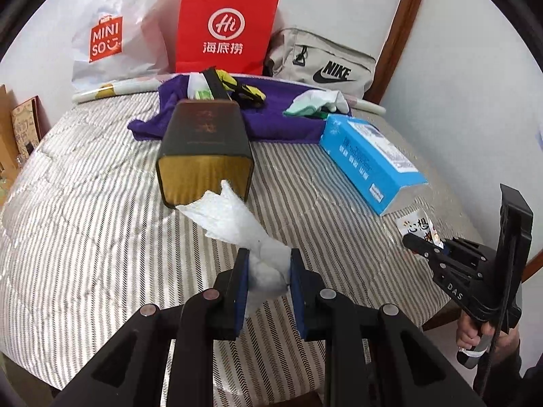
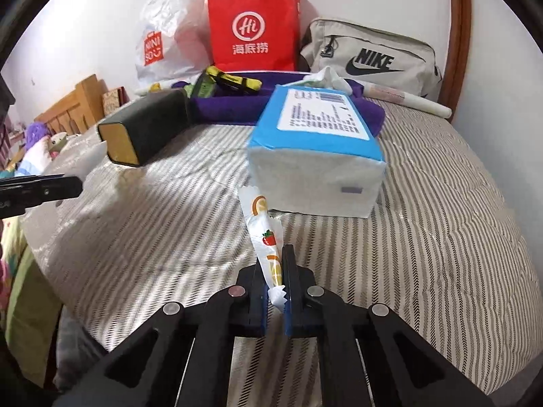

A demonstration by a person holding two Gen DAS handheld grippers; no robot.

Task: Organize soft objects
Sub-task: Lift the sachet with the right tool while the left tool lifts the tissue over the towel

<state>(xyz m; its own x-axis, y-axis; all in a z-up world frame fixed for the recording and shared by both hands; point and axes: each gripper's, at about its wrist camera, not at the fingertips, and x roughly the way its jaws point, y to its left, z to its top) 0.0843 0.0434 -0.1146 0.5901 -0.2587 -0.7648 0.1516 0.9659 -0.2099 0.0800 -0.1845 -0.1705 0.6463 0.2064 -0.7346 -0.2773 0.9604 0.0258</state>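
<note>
The bed (image 1: 85, 237), covered in a striped quilt, drops away at its left edge beside wooden furniture (image 2: 73, 101), and the near left half of the quilt lies bare. Along the far wall, from left to right, stand a white Miniso bag (image 1: 112, 30), a red paper bag (image 1: 225, 30) and a grey Nike bag (image 1: 322, 64), with a wooden headboard post (image 1: 400, 27) closing off the right side. In front of them lies a purple cloth (image 1: 271, 118) carrying yellow-and-black items and a white-and-green bundle (image 1: 319, 101). A dark box (image 1: 203, 149) with a gold end lies on its side left of centre, and a blue tissue pack (image 1: 366, 159) lies to its right, with open striped quilt between them. The left gripper (image 1: 268, 271) is clamped on a crumpled white tissue (image 1: 234, 213), which fans forward from the pads toward the gold end of the box; whether it touches the box cannot be told. The right gripper (image 2: 275, 271) is pinched tight on a slim sachet (image 2: 263, 224) printed with fruit, which sticks up and forward from the pads, its tip just in front of the tissue pack's near end. The bed's right edge lies just beyond that gripper.
</note>
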